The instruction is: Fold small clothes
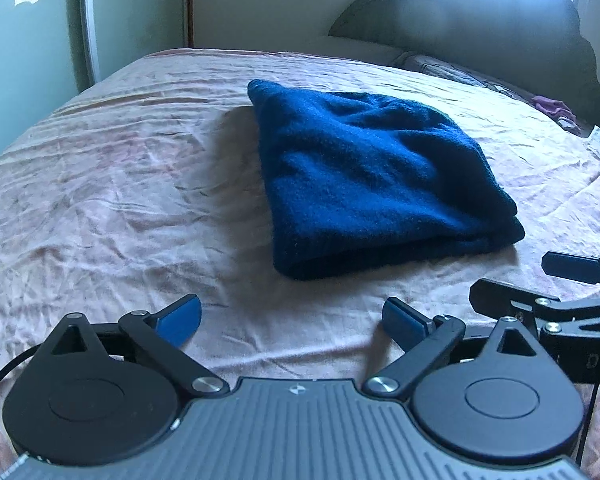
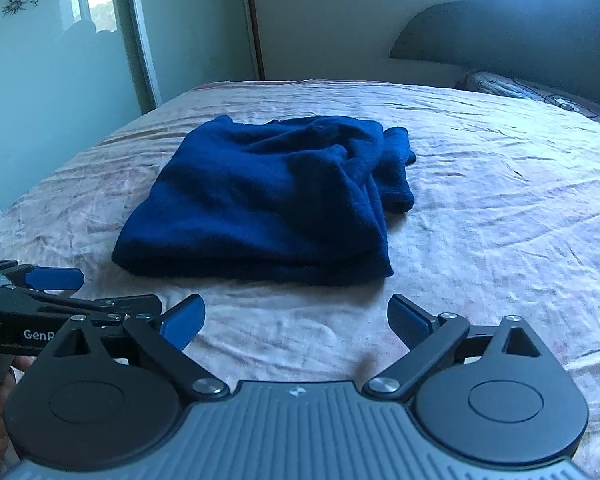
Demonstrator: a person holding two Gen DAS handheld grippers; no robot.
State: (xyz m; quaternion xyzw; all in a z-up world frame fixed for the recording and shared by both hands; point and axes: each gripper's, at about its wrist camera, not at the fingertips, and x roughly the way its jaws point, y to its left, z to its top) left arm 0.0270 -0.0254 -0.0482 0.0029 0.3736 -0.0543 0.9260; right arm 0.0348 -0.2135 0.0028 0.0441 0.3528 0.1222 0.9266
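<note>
Blue fleece, folded into a thick bundle, is the one garment [image 1: 376, 184] in sight — it lies near the middle of the bed [image 1: 100, 208], on the wrinkled pink sheet, well clear of both tools. From the left wrist view it looks like a tidy wedge with a doubled edge nearest the camera; from the right wrist view one loose flap, perhaps a sleeve or leg, sticks out at its far right side, so the fold is not wholly neat.

At the left of the scene the left gripper [image 1: 292, 322] hovers low over bare sheet just short of the bundle's near edge, its two blue-padded fingers spread wide with nothing between them. Beside it, to the right, the right gripper [image 2: 296, 320] sits in much the same pose, jaws likewise wide apart and empty, aimed at the bundle's near right corner. The two tools are close together, side by side — each camera catches the other's fingers at its edge.

That placing reads as a release: with both pairs of jaws apart and off the cloth, the garment seems set down as a finished fold, or nearly so. The stray flap may yet want tucking.

Count: one blue garment, two grippers, four blue pads. At the far right, by the dark headboard [image 1: 480, 28], lie one quilted pillow [image 1: 452, 70] and one small purple item [image 1: 552, 106] that I cannot identify.
</note>
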